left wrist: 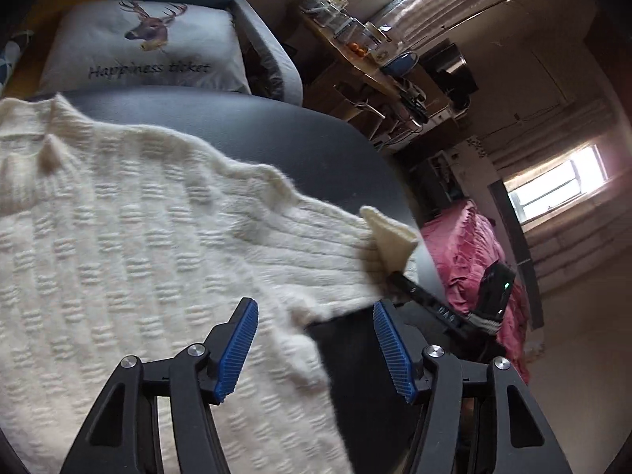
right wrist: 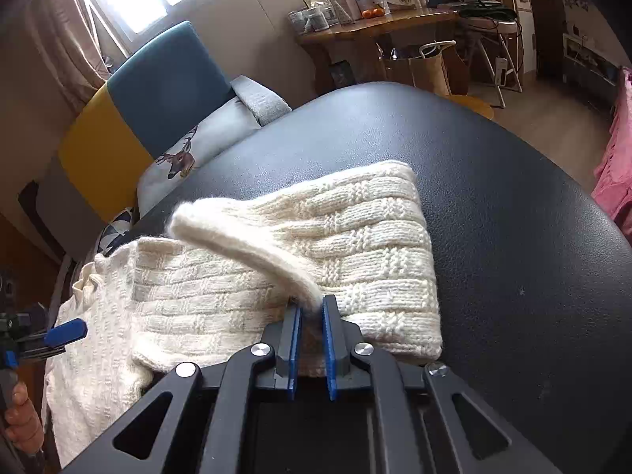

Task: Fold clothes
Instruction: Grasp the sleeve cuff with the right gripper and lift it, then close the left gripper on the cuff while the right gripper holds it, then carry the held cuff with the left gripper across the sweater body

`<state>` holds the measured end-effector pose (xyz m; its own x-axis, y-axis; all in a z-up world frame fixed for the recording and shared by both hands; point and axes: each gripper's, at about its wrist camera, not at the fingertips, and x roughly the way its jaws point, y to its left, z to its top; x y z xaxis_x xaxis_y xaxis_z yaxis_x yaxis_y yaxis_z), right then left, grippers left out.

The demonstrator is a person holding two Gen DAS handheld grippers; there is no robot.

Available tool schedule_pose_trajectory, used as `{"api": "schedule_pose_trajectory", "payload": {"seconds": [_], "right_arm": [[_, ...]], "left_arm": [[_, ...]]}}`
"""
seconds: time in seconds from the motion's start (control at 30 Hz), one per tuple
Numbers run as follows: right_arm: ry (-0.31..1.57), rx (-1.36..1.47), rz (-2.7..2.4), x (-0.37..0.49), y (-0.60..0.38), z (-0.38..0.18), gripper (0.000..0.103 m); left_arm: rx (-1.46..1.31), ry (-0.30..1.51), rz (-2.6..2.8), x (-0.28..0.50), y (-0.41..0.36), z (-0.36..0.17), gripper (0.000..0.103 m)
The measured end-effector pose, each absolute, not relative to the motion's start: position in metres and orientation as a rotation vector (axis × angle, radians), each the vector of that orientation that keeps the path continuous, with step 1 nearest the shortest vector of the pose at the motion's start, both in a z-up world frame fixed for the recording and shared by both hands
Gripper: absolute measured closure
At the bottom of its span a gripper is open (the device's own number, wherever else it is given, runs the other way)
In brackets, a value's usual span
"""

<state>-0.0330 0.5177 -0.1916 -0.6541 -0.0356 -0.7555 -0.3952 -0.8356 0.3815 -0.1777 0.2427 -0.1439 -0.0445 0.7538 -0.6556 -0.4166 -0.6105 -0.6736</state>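
My right gripper [right wrist: 310, 312] is clamped on a fuzzy edge of the cream knit sweater [right wrist: 276, 276], lifting it into a soft ridge. My left gripper [left wrist: 316, 316] hangs with its ribbed blue pads apart above the basket-weave knit, nothing between them. The sweater sprawls over a dark leathery table [right wrist: 493, 197]; behind it sits a deer-print cushion [left wrist: 146, 47].

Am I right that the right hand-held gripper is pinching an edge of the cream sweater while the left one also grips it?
Not quite: the left hand-held gripper is open and grips nothing, per the left wrist view. The right hand-held gripper does pinch the cream sweater.
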Motion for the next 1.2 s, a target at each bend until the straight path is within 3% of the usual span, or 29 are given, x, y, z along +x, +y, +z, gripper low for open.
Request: {"api": "schedule_pose_trajectory", "payload": {"seconds": [0.17, 0.37, 0.7, 0.77, 0.83, 0.87, 1.0, 1.1, 1.2], "right_arm": [[0.639, -1.232, 2.62, -0.033, 0.501, -0.189, 0.093], [0.34, -1.296, 2.699, -0.029, 0.467, -0.189, 0.093], [0.496, -1.233, 2.711, -0.022, 0.478, -0.196, 0.093], [0.535, -1.214, 2.708, -0.02, 0.48, -0.195, 0.093], [0.577, -1.196, 2.707, -0.016, 0.482, -0.195, 0.093], [0.595, -1.191, 2.706, -0.015, 0.483, -0.196, 0.093], [0.64, -1.169, 2.704, -0.011, 0.486, -0.196, 0.093], [0.674, -1.141, 2.707, -0.007, 0.487, -0.192, 0.093], [0.893, -1.08, 2.741, 0.005, 0.494, -0.184, 0.088]], "left_arm": [[-1.536, -0.527, 1.569, -0.195, 0.316, -0.162, 0.031], [-1.665, -0.615, 1.485, -0.211, 0.365, -0.188, 0.03], [-1.771, -0.619, 1.472, -0.225, 0.389, -0.204, 0.025], [-1.735, -0.572, 1.522, -0.218, 0.393, -0.195, 0.033], [-1.685, -0.458, 1.536, -0.208, 0.408, -0.186, 0.08], [-1.687, -0.402, 1.533, -0.202, 0.415, -0.186, 0.084], [-1.771, -0.416, 1.537, -0.199, 0.42, -0.202, 0.084], [-1.722, -0.41, 1.601, -0.199, 0.408, -0.199, 0.093], [-1.625, -0.464, 1.655, -0.199, 0.393, -0.181, 0.094]]}}
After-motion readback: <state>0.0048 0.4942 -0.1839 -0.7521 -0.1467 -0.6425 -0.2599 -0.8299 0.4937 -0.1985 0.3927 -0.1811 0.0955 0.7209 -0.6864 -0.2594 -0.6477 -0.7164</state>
